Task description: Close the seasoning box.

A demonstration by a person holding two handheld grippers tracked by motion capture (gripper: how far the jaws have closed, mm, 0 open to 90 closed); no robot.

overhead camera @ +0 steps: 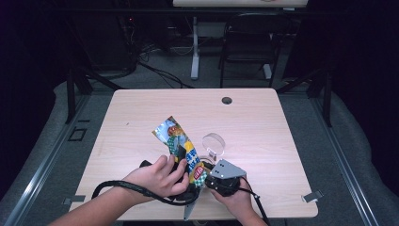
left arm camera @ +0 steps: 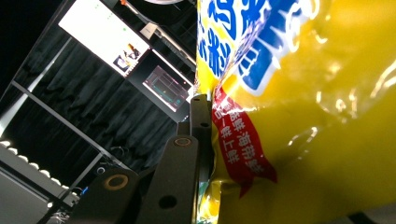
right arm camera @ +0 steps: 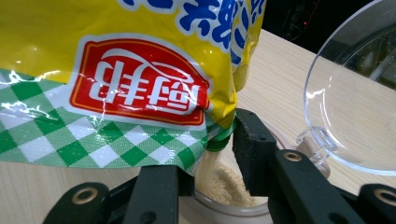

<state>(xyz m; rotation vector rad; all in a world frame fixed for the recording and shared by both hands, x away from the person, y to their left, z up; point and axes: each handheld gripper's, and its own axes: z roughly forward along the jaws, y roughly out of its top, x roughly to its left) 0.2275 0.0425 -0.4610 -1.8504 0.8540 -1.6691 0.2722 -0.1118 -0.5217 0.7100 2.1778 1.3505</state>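
Snack bag (overhead camera: 181, 143) is tilting upside down over a small clear jar (right arm camera: 224, 196) near the worktop (overhead camera: 263, 122) front edge, pale crumbs pouring in. Left gripper (overhead camera: 181, 162) is pinching the bag's side; right gripper (right arm camera: 212, 154) is straddling its torn mouth (whether clamping, I cannot tell). Crumbs could be missing the narrow jar if the bag sways. Red logo shows inverted Chinese characters, unreadable.

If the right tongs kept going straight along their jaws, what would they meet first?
Probably the snack bag, hanging just ahead above the jaws of the right tongs. The open jar sits between them, and its clear lid lies off to the side.
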